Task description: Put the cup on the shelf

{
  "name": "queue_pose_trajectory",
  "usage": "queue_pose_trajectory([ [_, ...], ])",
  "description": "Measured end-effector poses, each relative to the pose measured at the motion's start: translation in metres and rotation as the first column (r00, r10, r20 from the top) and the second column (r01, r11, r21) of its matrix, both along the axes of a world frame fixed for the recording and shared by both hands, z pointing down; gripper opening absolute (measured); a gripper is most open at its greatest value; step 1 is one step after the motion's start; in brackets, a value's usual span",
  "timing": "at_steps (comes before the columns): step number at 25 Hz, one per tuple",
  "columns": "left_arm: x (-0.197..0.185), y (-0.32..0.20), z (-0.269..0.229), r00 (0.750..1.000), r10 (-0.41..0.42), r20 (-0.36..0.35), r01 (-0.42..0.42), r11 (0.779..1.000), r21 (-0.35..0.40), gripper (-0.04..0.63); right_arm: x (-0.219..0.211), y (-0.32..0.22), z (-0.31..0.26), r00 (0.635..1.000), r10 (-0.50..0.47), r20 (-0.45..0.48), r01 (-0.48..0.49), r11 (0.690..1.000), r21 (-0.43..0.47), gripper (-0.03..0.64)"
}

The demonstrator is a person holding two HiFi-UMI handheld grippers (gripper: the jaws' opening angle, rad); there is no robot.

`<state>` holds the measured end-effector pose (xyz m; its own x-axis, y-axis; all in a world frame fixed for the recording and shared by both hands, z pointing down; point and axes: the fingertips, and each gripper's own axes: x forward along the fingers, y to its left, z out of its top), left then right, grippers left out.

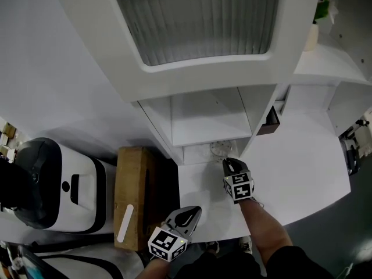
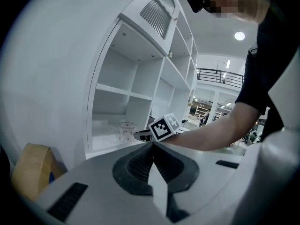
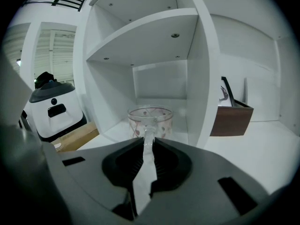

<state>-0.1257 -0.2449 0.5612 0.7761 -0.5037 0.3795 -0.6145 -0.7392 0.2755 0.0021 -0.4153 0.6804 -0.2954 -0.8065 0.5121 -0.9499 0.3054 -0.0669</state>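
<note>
The right gripper (image 3: 149, 146) grips the cup (image 3: 150, 118) by its handle at the shelf (image 3: 202, 78) front edge; the left gripper (image 2: 152, 149) is closed, empty. The person should seat the base flat before releasing

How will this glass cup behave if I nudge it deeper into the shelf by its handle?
The glass cup looks thin, clear and rigid, so probably fragile against the shelf wall. It is wide and low, so unlikely to tip. Held only by the handle in the right gripper, it may swivel.
</note>
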Motion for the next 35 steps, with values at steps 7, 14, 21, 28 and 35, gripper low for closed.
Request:
queue_pose_trajectory([
  [7,-0.006,0.002,0.002,1.0,0.008,0.007,-0.008,1.0,-0.003,0.005,0.002,-0.01,0.003,1.0,0.015,-0.014,-0.014,1.0,0.013,0.028],
  [14,-0.008,0.002,0.006,1.0,0.018,0.003,-0.018,1.0,-0.008,0.005,0.002,-0.019,0.003,0.999,0.024,-0.024,-0.024,0.999,0.023,0.028],
  [21,-0.013,0.003,0.008,1.0,0.025,0.006,-0.025,1.0,-0.01,0.005,0.0,-0.029,0.005,0.999,0.038,-0.027,-0.037,0.999,0.022,0.028],
  [28,-0.018,0.004,0.01,1.0,0.027,0.008,-0.027,1.0,-0.012,0.005,-0.002,-0.035,0.006,0.999,0.044,-0.029,-0.044,0.999,0.022,0.028],
  [35,-0.017,0.006,0.005,1.0,0.021,0.014,-0.021,1.0,-0.004,0.005,-0.005,-0.036,0.009,0.999,0.032,-0.024,-0.032,0.999,0.005,0.034],
])
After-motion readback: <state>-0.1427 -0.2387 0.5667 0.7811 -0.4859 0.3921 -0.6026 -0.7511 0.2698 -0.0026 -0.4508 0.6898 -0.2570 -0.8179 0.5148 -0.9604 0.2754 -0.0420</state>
